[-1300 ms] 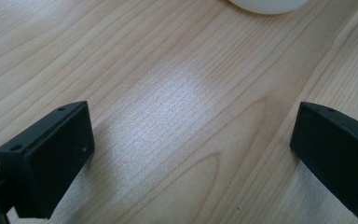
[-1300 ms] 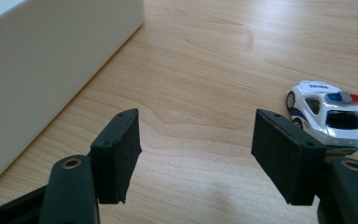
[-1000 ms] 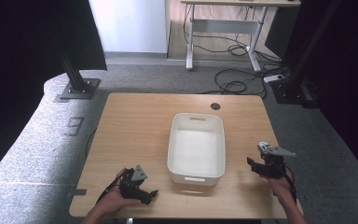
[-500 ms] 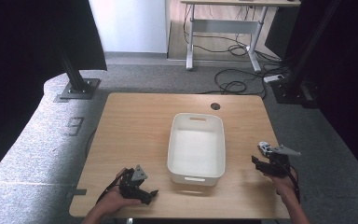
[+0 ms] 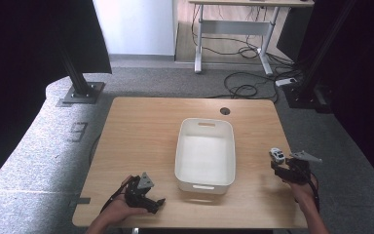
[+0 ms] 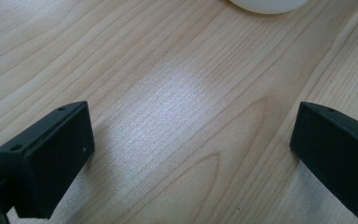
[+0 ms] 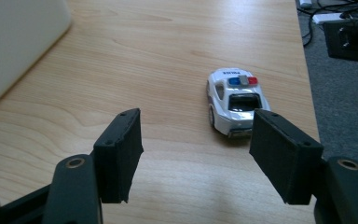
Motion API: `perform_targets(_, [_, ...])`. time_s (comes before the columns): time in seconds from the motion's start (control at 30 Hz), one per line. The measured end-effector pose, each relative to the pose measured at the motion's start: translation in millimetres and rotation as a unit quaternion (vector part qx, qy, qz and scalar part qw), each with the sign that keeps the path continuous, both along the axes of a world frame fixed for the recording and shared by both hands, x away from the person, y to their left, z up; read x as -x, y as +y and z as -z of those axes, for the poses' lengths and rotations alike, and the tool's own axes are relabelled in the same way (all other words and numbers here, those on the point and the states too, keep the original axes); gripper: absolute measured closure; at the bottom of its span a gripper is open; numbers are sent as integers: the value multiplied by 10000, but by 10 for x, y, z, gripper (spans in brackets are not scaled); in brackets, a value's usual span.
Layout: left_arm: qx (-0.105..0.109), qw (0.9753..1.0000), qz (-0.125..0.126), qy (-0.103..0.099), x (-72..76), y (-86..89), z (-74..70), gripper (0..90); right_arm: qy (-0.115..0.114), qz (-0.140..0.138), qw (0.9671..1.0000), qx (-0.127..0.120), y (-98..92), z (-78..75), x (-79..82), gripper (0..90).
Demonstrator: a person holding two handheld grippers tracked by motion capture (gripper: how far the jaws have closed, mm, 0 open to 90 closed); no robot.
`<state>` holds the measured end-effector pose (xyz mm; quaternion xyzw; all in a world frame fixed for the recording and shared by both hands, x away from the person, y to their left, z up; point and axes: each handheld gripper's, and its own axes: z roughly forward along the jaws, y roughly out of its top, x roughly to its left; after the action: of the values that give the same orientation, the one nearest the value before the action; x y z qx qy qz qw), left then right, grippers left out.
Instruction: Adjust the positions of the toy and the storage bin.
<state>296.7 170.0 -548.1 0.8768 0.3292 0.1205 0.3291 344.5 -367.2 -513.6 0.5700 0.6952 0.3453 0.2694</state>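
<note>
The toy police car [image 7: 235,100] stands on its wheels on the wooden worktop [image 5: 146,131] near the right edge, just beyond the right tongs [image 7: 198,154], which are spread wide and hold nothing; in the right gripper view the car's rear sits just ahead of the right-hand jaw, off the centre line between the two jaws and touching neither. It is white with a blue and red light bar on its roof. In the high view the car [image 5: 276,155] lies just in front of the right tongs [image 5: 285,168], at the near right of the worktop. The left tongs [image 6: 193,149] are also wide apart and empty, held low over bare wood at the near left corner [image 5: 146,200]. Farther off, between the two hands and towards the middle of the worktop, stands a white plastic tub [image 5: 181,146], with nothing visible inside.
</note>
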Motion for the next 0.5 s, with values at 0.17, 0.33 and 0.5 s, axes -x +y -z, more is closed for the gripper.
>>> perform_targets(0.17, [-2, 10000, 1, 2, 0, 0, 0, 0, 36, 120, 9999, 83, -61, 34, -23, 340])
perform_targets(0.33, [-4, 10000, 1, 4, -1, 0, -1, 0, 7, 258, 9997, 1, -137, 47, -50, 342])
perform_targets(0.5, [-5, 10000, -2, 4, -1, -1, -1, 0, 10, 333, 9994, -10, -161, 61, -67, 342])
